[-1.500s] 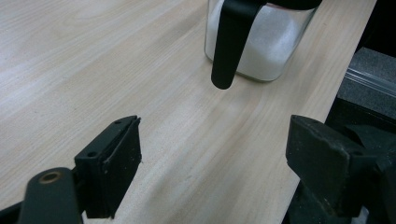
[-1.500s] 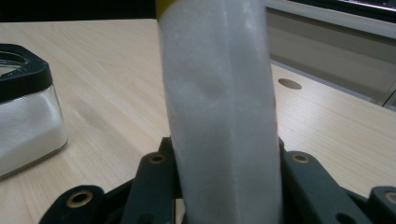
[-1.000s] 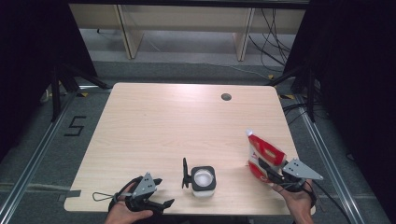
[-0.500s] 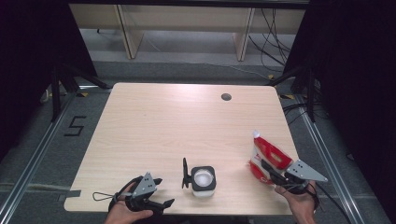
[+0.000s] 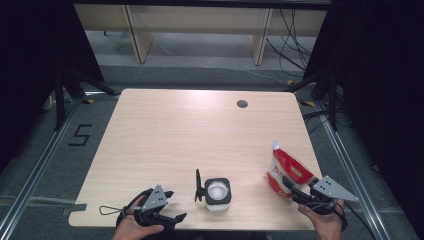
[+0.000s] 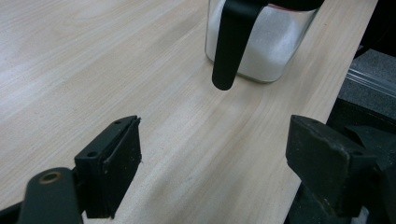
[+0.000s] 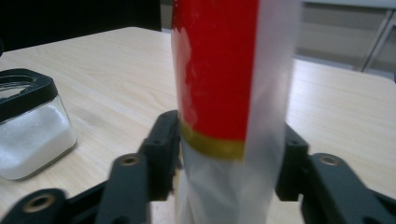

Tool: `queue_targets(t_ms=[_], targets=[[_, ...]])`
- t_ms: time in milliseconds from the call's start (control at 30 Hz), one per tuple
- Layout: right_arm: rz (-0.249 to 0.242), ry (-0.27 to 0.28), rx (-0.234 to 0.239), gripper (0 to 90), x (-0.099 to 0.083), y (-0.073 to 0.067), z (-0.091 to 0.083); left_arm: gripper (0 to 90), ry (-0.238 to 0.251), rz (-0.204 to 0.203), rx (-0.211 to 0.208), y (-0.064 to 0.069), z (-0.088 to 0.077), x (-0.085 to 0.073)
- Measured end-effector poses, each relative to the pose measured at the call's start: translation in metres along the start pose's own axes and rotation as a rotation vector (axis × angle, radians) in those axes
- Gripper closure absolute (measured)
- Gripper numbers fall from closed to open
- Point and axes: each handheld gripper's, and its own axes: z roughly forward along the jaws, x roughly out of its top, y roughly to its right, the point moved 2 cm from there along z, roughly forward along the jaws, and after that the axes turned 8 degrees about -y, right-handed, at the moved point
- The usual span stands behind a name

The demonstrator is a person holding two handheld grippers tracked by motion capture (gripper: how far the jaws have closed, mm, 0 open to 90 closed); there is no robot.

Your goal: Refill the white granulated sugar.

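Pouch [image 5: 286, 169], red and white, at table's [image 5: 200, 125] four o'clock edge, between right gripper [image 5: 295, 192] jaws just eased apart; soft, light, likely slippery, best pinched low. Left gripper [image 6: 219, 154] gaping wide, empty, near jar [image 5: 218, 193].

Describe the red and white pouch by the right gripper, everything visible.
The pouch is a soft plastic bag, red on its upper face with a gold band and a white, translucent lower part and edge. It stands near the table's right edge, leaning a little, its white top corner pointing away from the person. The right gripper straddles its lower end, a black finger on each side; the fingers have just been opening, and whether the pads touch it is unclear. The jar stands apart from it.
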Motion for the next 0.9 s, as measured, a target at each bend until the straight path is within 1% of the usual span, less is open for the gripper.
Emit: queue_targets(t_ms=[33, 67, 100, 133, 167, 200, 233, 267, 300, 333, 367, 400, 433, 467, 500, 533, 567, 600, 633, 667, 700, 767, 800, 833, 867, 900], targets=[[0.017, -0.005, -0.001, 46.6, -0.001, -0.001, -0.002, 17.7, 0.003, -0.001, 0.002, 0.000, 0.000, 0.000], [0.010, -0.011, -0.004, 43.4, -0.001, 0.000, -0.003, 17.7, 0.002, 0.000, 0.003, 0.000, 0.000, 0.000], [0.020, -0.015, -0.012, 41.6, -0.002, 0.000, -0.006, 17.7, 0.005, -0.006, 0.000, 0.000, 0.001, 0.000], [0.041, -0.018, -0.019, 38.3, -0.003, 0.000, -0.009, 17.7, 0.011, -0.007, -0.002, 0.000, 0.001, 0.000], [0.065, -0.026, -0.004, 37.2, -0.004, 0.000, -0.012, 17.6, 0.001, 0.002, 0.000, 0.000, 0.001, 0.000], [0.044, -0.037, -0.017, 36.7, -0.005, 0.002, -0.015, 17.7, -0.004, 0.003, 0.002, 0.000, 0.000, 0.000], [0.051, -0.017, -0.029, 35.3, -0.007, 0.001, -0.017, 17.6, -0.003, 0.002, 0.003, 0.000, 0.000, 0.000], [0.066, -0.036, -0.019, 33.9, -0.008, -0.001, -0.020, 17.7, 0.004, -0.007, 0.000, 0.000, 0.001, 0.000], [0.056, -0.015, -0.039, 33.2, -0.008, -0.001, -0.020, 17.7, 0.004, -0.009, 0.002, 0.000, 0.001, 0.000], [0.052, -0.023, -0.037, 32.6, -0.009, -0.002, -0.023, 17.7, -0.003, -0.035, 0.001, 0.001, 0.001, 0.000], [0.051, -0.030, -0.051, 31.5, -0.009, -0.003, -0.026, 17.7, -0.003, -0.034, 0.000, 0.001, 0.001, 0.000], [0.059, -0.028, -0.055, 30.7, -0.010, -0.005, -0.027, 17.7, 0.004, -0.032, 0.000, 0.001, 0.001, 0.000], [0.055, -0.040, -0.063, 30.4, -0.011, -0.005, -0.028, 17.7, 0.000, -0.017, 0.005, 0.000, 0.000, 0.000], [0.050, -0.048, -0.078, 30.3, -0.012, -0.005, -0.029, 17.7, -0.002, -0.031, 0.007, 0.001, 0.000, 0.000], [0.063, -0.053, -0.064, 30.3, -0.012, -0.006, -0.031, 17.7, -0.013, -0.029, 0.010, 0.000, -0.001, 0.000], [0.062, -0.063, -0.057, 30.3, -0.013, -0.007, -0.032, 17.7, -0.006, -0.034, 0.006, 0.001, 0.000, 0.000], [0.053, -0.061, -0.062, 30.3, -0.013, -0.008, -0.032, 17.7, -0.007, -0.034, 0.007, 0.001, -0.001, 0.001], [0.051, -0.066, -0.068, 29.9, -0.014, -0.008, -0.033, 17.7, -0.020, -0.030, 0.000, 0.000, -0.001, 0.001], [0.044, -0.078, -0.080, 29.4, -0.015, -0.008, -0.034, 17.7, -0.019, -0.030, 0.000, 0.000, -0.001, 0.001], [0.045, -0.097, -0.079, 28.7, -0.015, -0.009, -0.036, 17.7, -0.014, -0.033, 0.008, 0.001, -0.001, 0.001], [0.058, -0.092, -0.074, 28.7, -0.016, -0.011, -0.036, 17.7, -0.014, -0.034, 0.008, 0.001, -0.001, 0.000], [0.061, -0.101, -0.069, 28.7, -0.017, -0.014, -0.038, 17.6, -0.021, -0.027, 0.011, 0.000, -0.001, 0.000], [0.077, -0.130, -0.062, 28.7, -0.019, -0.018, -0.039, 17.7, -0.019, -0.027, 0.011, 0.000, -0.001, 0.000], [0.106, -0.146, -0.062, 28.7, -0.020, -0.021, -0.041, 17.7, -0.012, -0.027, 0.010, 0.000, -0.001, 0.000], [0.098, -0.144, -0.060, 28.4, -0.020, -0.022, -0.042, 17.7, -0.021, -0.026, 0.012, 0.000, -0.001, 0.000], [0.079, -0.144, -0.067, 28.2, -0.021, -0.021, -0.043, 17.7, -0.015, -0.033, 0.007, 0.001, -0.001, 0.000]])
